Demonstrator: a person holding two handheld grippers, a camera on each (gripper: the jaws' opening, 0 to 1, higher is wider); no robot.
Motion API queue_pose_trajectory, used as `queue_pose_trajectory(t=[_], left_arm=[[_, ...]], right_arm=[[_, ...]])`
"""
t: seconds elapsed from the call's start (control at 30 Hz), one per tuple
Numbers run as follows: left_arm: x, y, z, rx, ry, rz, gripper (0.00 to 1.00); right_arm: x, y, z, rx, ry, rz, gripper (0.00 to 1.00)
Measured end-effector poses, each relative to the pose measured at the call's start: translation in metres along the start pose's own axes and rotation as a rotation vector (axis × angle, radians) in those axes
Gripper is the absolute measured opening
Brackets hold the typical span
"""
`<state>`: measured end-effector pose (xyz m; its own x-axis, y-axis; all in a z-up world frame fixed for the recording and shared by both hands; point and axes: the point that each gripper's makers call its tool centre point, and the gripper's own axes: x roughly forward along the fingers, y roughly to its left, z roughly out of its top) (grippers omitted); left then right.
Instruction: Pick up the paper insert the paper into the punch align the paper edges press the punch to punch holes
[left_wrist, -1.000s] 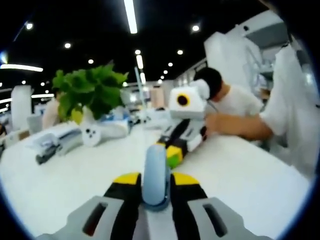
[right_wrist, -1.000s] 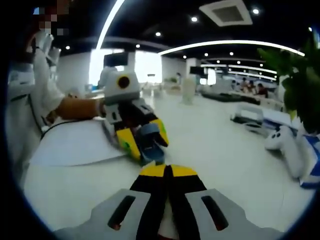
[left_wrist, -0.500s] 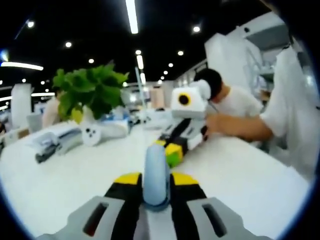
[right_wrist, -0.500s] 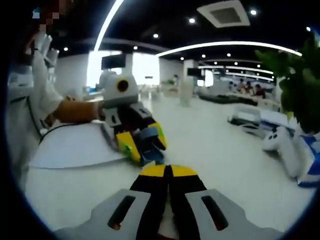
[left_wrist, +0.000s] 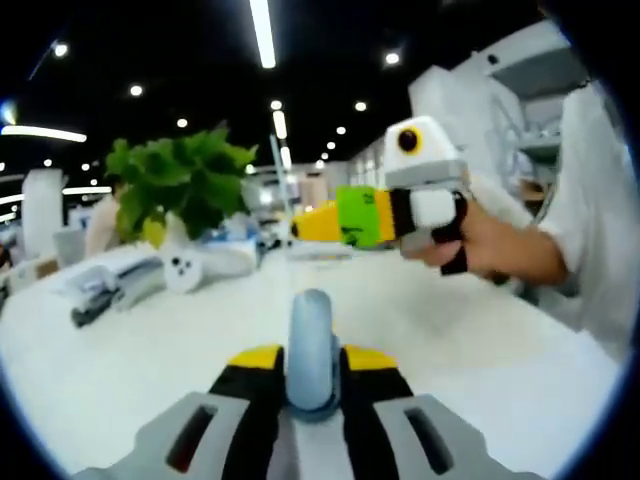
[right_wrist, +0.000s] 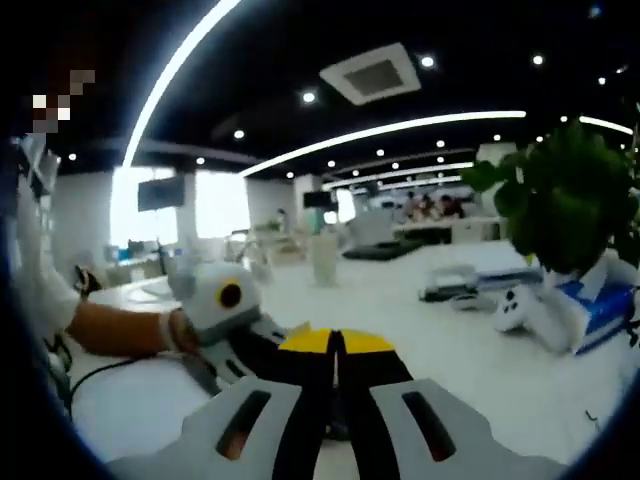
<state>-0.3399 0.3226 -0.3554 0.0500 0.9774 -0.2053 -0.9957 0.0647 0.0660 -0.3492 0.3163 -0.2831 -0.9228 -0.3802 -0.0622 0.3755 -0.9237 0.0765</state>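
Note:
A light blue punch stands upright on the white table, and my left gripper is shut on its sides. My right gripper hangs in the air above the table behind the punch. A hand holds it, and its yellow and green jaws are together with nothing in them. In the right gripper view my right gripper is shut and points over the table. A forearm reaches in from the left, and below it lies what looks like a white sheet of paper.
A green potted plant stands at the table's far side with a white game controller beside it. A grey and black desk tool lies at the left. A white sleeve borders the right.
My right gripper has lifted off the table from just behind the punch and now hangs higher, to the right. Its view has tilted up. My left gripper keeps its hold.

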Motion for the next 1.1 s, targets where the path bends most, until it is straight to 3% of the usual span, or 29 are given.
queue_pose_trajectory(t=[0.13, 0.27, 0.4, 0.7, 0.9, 1.1], left_arm=[[-0.002, -0.001, 0.000, -0.002, 0.000, 0.001, 0.24], [-0.003, -0.004, 0.001, -0.003, 0.000, 0.001, 0.24], [-0.004, -0.007, 0.001, -0.004, -0.001, 0.001, 0.24], [-0.007, -0.009, 0.000, -0.005, 0.000, 0.000, 0.24], [-0.008, -0.009, 0.000, -0.006, 0.001, 0.000, 0.24], [-0.007, -0.009, -0.001, -0.007, 0.003, -0.002, 0.24]], right_arm=[[0.007, 0.006, -0.004, -0.038, 0.014, -0.036, 0.04], [0.013, 0.005, -0.022, -0.097, 0.073, -0.078, 0.04], [0.014, 0.001, -0.029, -0.050, 0.073, -0.097, 0.04], [0.012, 0.003, -0.030, -0.149, 0.064, -0.117, 0.03], [0.009, -0.005, -0.035, -0.079, 0.063, -0.134, 0.03], [0.007, -0.007, -0.040, -0.084, 0.083, -0.158, 0.02]])
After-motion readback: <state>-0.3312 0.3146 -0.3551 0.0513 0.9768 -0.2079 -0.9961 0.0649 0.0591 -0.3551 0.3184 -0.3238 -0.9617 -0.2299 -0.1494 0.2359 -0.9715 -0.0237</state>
